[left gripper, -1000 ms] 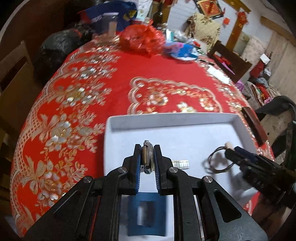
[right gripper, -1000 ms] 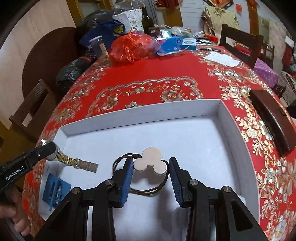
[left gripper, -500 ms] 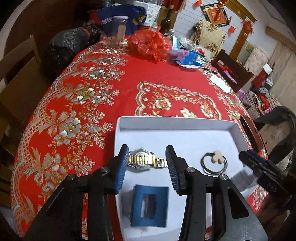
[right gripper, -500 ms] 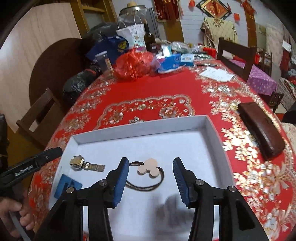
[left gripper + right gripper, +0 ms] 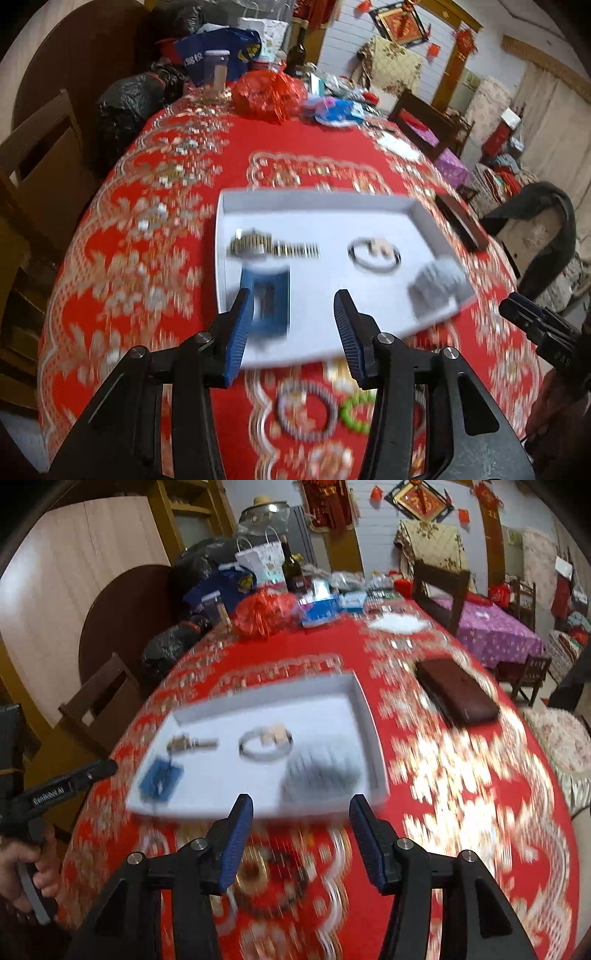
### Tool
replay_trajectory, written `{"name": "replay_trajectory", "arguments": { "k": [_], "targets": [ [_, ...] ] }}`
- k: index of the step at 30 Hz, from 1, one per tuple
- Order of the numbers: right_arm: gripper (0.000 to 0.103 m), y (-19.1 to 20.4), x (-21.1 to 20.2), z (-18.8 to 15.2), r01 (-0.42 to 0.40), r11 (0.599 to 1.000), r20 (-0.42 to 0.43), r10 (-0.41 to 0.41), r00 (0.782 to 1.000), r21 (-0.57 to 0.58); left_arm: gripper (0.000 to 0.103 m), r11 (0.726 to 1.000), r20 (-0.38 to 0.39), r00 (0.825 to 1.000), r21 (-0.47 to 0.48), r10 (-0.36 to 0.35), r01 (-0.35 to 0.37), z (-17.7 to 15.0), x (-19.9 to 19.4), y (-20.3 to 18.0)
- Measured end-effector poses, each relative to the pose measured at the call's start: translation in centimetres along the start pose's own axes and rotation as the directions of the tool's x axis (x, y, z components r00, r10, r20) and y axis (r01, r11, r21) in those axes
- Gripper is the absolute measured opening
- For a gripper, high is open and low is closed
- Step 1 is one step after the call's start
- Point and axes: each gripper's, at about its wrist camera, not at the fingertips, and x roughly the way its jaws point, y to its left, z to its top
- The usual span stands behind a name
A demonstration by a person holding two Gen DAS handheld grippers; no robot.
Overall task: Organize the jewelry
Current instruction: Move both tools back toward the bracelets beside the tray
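white tray (image 5: 424,218) already holds the watch (image 5: 255,243) and hair tie (image 5: 375,254), so both grippers, left gripper (image 5: 293,332) and right gripper (image 5: 301,834), hang empty, jaws widening, probably for the beads (image 5: 306,413) outside it.

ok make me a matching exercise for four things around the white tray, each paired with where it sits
Things:
1. gold metal watch
2. blue rectangular hair clip
3. dark hair tie with pale charm
4. green bead bracelet

Places:
A. in the white tray, right of the watch
B. on the red tablecloth, outside the tray
C. in the tray, far left side
D. in the tray, near left corner

Pairs: 1-C, 2-D, 3-A, 4-B
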Motion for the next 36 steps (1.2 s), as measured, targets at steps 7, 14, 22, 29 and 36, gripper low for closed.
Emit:
{"name": "replay_trajectory", "arguments": {
  "k": [7, 14, 22, 29, 36],
  "targets": [
    [0.052, -0.2, 0.1, -5.4, 0.032, 0.994, -0.089, -0.041, 0.995, -0.100, 0.045, 0.999, -0.115, 0.993, 0.030, 0.017, -0.014, -6.3, 1.6, 0.5],
    [0.052, -1.1, 1.0, -6.6, 0.017, 0.996, -0.110, -0.027, 0.994, -0.091, 0.045, 0.997, -0.134, 0.989, 0.045, 0.065, -0.059, -7.4, 3.2, 0.3],
    [0.050, 1.4, 2.6, -5.8, -0.112, 0.982, -0.065, 0.102, 0.993, -0.155, 0.045, 0.989, -0.176, 0.977, 0.100, 0.122, -0.105, -8.0, 5.3, -0.5],
    [0.028, 3.8, 4.9, -5.0, -0.124, 0.955, -0.053, 0.114, 0.992, -0.268, 0.037, 0.984, -0.177, 0.974, 0.129, 0.141, -0.119, -8.1, 5.6, -0.6],
    [0.019, 4.1, 7.0, -5.3, -0.095, 0.949, -0.110, 0.064, 0.992, -0.301, 0.007, 0.985, -0.182, 0.977, 0.149, 0.110, -0.083, -8.0, 5.6, -1.1]
  ]
}}
